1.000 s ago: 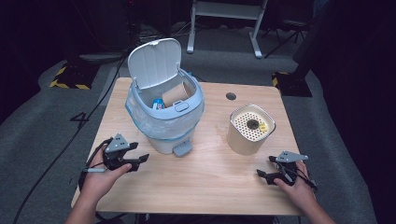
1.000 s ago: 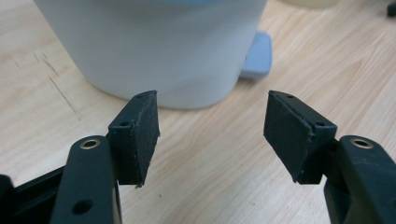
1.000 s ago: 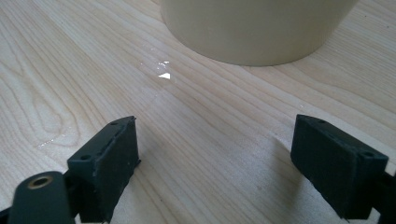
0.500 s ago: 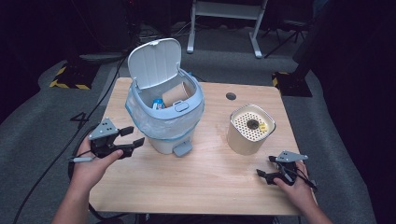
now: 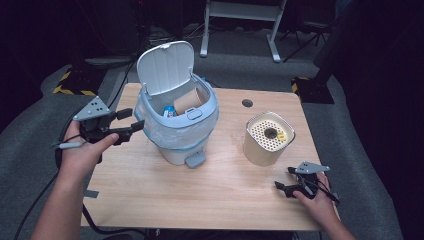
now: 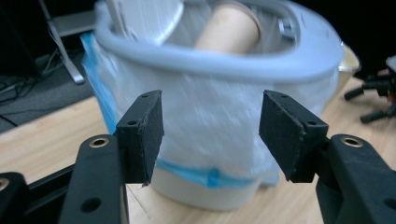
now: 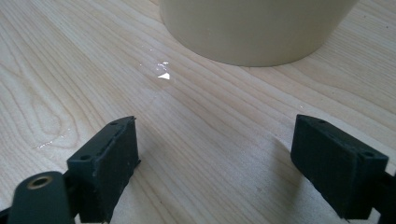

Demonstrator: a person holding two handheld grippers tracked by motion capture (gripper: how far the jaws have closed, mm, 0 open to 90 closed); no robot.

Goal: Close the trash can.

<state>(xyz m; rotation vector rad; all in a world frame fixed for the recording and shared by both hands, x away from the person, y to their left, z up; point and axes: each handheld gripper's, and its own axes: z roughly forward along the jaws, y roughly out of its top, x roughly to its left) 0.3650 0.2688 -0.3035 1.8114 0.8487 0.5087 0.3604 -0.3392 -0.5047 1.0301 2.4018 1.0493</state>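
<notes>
The left hand-held gripper (image 5: 131, 121) hangs raised with jaws spread, just beside the pedal bin (image 5: 177, 131), which stands lid-up at the middle of the worktop (image 5: 225, 185). The right hand-held gripper (image 5: 283, 179), also spread and empty, rests on the worktop near a cream canister (image 5: 267, 139).
</notes>
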